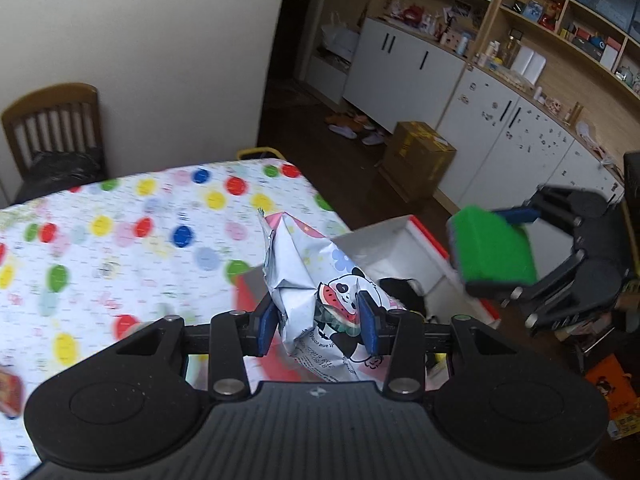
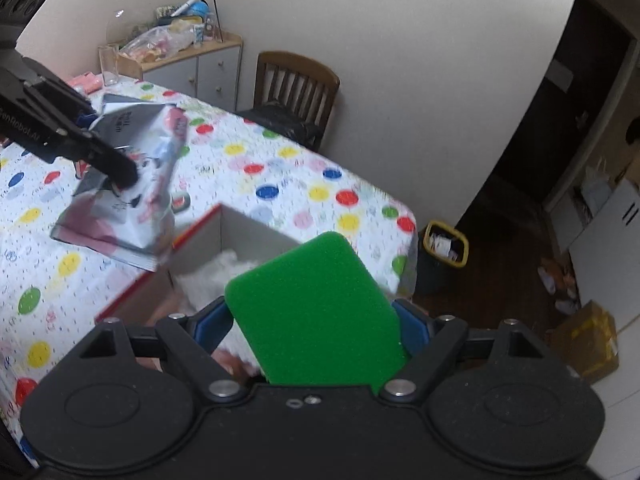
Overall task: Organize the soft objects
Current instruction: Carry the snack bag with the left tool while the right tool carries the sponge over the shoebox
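A: Why is each tool carrying something above the red-edged box (image 2: 200, 236)?

B: Probably to drop both in: left tool (image 1: 320, 316) pinches the panda-print packet (image 1: 316, 292), right tool (image 2: 316, 334) squeezes the green sponge (image 2: 316, 312).

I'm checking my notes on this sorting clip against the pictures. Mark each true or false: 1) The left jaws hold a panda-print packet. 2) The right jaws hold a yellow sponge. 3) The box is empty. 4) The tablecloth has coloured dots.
1) True: the left gripper clamps the panda-print packet.
2) False: the right gripper holds a green sponge.
3) False: the box already holds something white and fluffy.
4) True: the tablecloth is dotted.
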`<state>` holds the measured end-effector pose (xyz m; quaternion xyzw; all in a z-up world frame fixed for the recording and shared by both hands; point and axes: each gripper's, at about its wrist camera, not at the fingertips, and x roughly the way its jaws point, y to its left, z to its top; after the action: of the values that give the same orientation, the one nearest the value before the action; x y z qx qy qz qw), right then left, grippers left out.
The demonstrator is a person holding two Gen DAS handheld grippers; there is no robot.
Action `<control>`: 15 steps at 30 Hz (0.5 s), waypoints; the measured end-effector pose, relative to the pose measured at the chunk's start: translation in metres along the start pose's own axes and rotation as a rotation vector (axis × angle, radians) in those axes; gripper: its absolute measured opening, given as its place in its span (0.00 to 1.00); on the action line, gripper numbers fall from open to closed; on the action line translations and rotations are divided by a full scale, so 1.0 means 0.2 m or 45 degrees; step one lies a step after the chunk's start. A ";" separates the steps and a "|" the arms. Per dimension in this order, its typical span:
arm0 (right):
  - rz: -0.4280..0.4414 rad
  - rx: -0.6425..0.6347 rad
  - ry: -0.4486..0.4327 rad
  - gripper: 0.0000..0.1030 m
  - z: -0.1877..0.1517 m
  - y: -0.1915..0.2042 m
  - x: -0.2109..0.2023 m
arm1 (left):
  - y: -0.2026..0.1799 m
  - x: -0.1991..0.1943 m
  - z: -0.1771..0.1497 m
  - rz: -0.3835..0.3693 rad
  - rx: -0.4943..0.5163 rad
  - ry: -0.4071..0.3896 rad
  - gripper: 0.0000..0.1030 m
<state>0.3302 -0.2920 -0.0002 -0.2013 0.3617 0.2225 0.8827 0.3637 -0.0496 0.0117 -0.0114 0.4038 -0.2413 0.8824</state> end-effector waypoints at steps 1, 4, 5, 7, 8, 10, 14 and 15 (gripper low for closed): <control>0.007 0.011 0.011 0.83 -0.03 -0.01 0.02 | -0.04 0.04 0.01 -0.011 -0.005 0.006 0.39; 0.020 0.049 0.050 0.83 -0.12 -0.03 0.09 | -0.13 0.16 0.03 -0.030 -0.028 0.015 0.39; 0.028 0.063 0.060 0.83 -0.15 -0.04 0.11 | -0.15 0.19 0.04 -0.031 -0.035 0.014 0.39; 0.039 0.093 0.072 0.83 -0.21 -0.04 0.15 | -0.20 0.28 0.06 -0.028 -0.065 0.015 0.39; 0.048 0.105 0.075 0.83 -0.23 -0.04 0.16 | -0.21 0.32 0.07 -0.030 -0.081 0.016 0.39; 0.069 0.115 0.084 0.83 -0.26 -0.04 0.19 | -0.23 0.40 0.09 -0.027 -0.120 0.019 0.39; 0.086 0.104 0.096 0.83 -0.30 -0.01 0.23 | -0.25 0.56 0.09 -0.018 -0.191 0.061 0.39; 0.086 0.106 0.103 0.83 -0.31 -0.01 0.25 | -0.25 0.60 0.09 -0.017 -0.210 0.072 0.39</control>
<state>0.3284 -0.3131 -0.0766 -0.1611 0.4127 0.2285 0.8669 0.4224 -0.1498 -0.0497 -0.0799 0.4469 -0.2134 0.8650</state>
